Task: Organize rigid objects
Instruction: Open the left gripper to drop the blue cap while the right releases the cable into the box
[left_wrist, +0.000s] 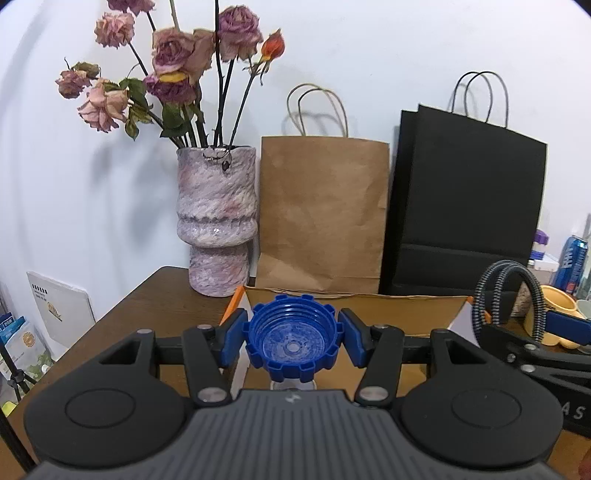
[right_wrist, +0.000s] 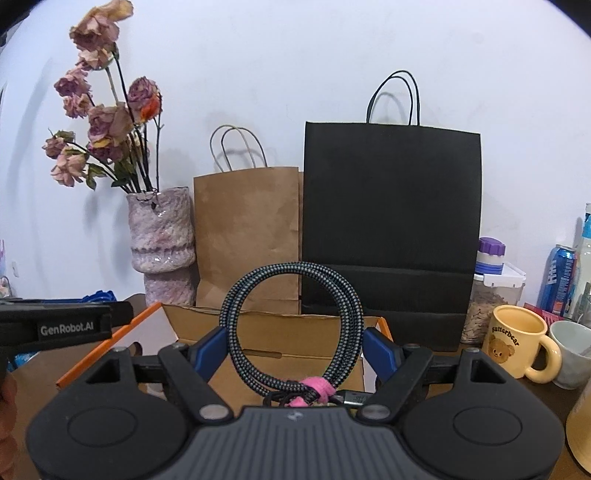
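My left gripper (left_wrist: 292, 338) is shut on a blue ridged bottle cap (left_wrist: 291, 341), hollow side facing the camera, held above the open cardboard box (left_wrist: 406, 306). My right gripper (right_wrist: 295, 349) is shut on a coiled black-and-grey braided cable (right_wrist: 295, 295) bound with a pink tie (right_wrist: 316, 387), held upright over the same box (right_wrist: 258, 354). The cable and right gripper also show at the right of the left wrist view (left_wrist: 506, 295). The left gripper body shows at the left of the right wrist view (right_wrist: 55, 325).
A wooden table (left_wrist: 155, 302) holds a pink vase (left_wrist: 216, 221) of dried roses, a brown paper bag (left_wrist: 321, 214) and a black paper bag (right_wrist: 391, 229) against the wall. A yellow bear mug (right_wrist: 517, 343), grey cup (right_wrist: 570, 354), blue can (right_wrist: 557, 277) and snack container (right_wrist: 491, 295) stand at right.
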